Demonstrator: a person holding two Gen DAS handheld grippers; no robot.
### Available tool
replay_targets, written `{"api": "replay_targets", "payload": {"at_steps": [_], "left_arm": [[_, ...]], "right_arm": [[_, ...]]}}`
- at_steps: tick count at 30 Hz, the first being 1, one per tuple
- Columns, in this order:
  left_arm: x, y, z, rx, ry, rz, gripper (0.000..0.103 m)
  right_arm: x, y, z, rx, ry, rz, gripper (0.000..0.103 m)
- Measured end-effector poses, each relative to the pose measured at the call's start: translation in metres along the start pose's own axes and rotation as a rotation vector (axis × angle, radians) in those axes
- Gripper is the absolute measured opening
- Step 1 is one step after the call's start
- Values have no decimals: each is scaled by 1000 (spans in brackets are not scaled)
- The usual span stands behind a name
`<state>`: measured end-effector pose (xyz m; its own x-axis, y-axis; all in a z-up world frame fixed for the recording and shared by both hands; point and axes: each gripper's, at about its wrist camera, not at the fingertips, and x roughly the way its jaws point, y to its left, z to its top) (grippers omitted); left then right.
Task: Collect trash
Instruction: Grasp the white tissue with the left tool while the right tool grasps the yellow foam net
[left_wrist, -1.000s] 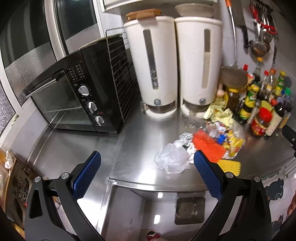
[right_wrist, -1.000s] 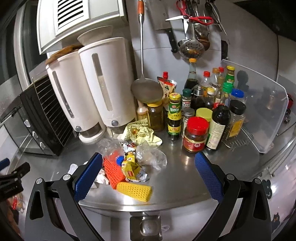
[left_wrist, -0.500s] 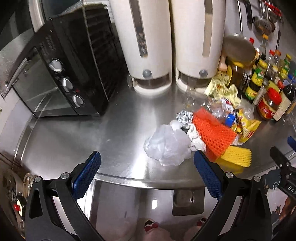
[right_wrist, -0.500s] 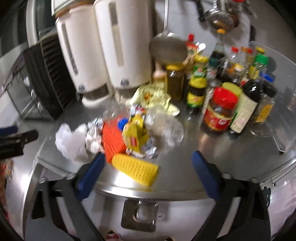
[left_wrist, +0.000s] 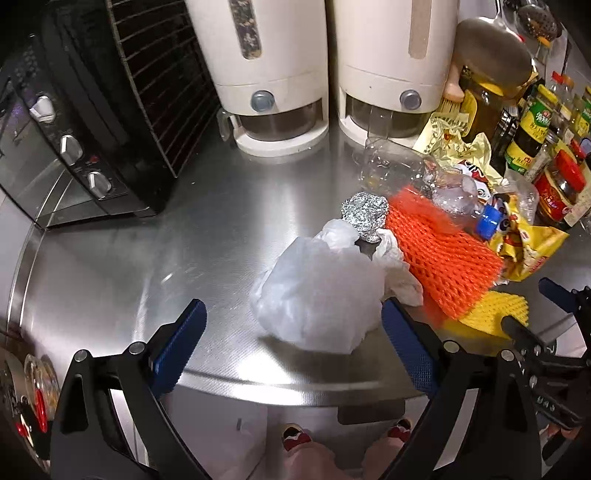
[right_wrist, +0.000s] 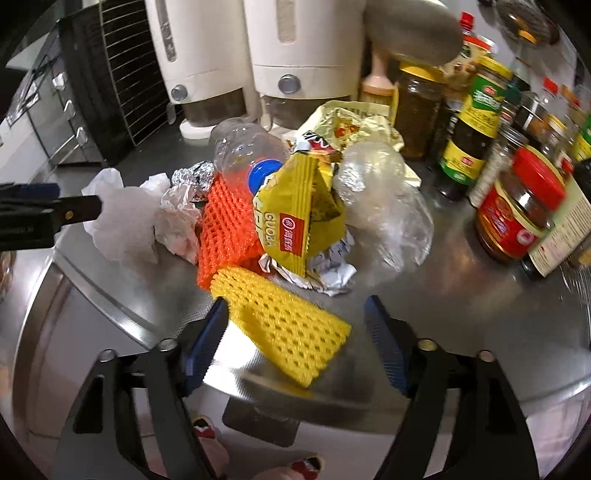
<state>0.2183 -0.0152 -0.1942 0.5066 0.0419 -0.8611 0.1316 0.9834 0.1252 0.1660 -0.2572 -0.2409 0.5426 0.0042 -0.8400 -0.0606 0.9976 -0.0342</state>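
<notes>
A heap of trash lies near the front edge of the steel counter (left_wrist: 129, 266). In it are a white plastic bag (left_wrist: 321, 288), a foil ball (left_wrist: 364, 214), an orange foam net (left_wrist: 439, 254), a clear bottle (left_wrist: 424, 181) with a blue cap, a yellow snack wrapper (right_wrist: 295, 210) and a yellow foam net (right_wrist: 284, 325). My left gripper (left_wrist: 293, 306) is open, its pads on either side of the white bag's near part. My right gripper (right_wrist: 296, 302) is open around the yellow net, and its left pad sits at the net's edge.
A black toaster oven (left_wrist: 74, 122) stands at the back left, two white dispensers (left_wrist: 273, 74) behind the trash. Sauce jars and bottles (right_wrist: 517, 210) crowd the right. The counter's rounded front edge (left_wrist: 295, 387) runs just below both grippers, with a person's feet beneath.
Both grippers have dropped and moved in on the trash heap. The right jaws have narrowed. The bag and yellow net now sit between the pads.
</notes>
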Motion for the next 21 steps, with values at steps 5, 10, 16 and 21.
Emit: {"api": "replay_targets", "payload": {"at_steps": [5,10,16,21], "left_arm": [[25,-8,6,20,45,-33,78],[43,-10,4,15,90,-68,49],[47,-6,0,-5,102,-100,23],[39,-3,-11,-17,99,-115,11]], "right_arm": [[17,-3,-2,-4,28,15,82],[26,1,-6,-41,44,46,76],[23,4,-10,-22,71,112,39],[12,3,-13,-1,84,138,15]]}}
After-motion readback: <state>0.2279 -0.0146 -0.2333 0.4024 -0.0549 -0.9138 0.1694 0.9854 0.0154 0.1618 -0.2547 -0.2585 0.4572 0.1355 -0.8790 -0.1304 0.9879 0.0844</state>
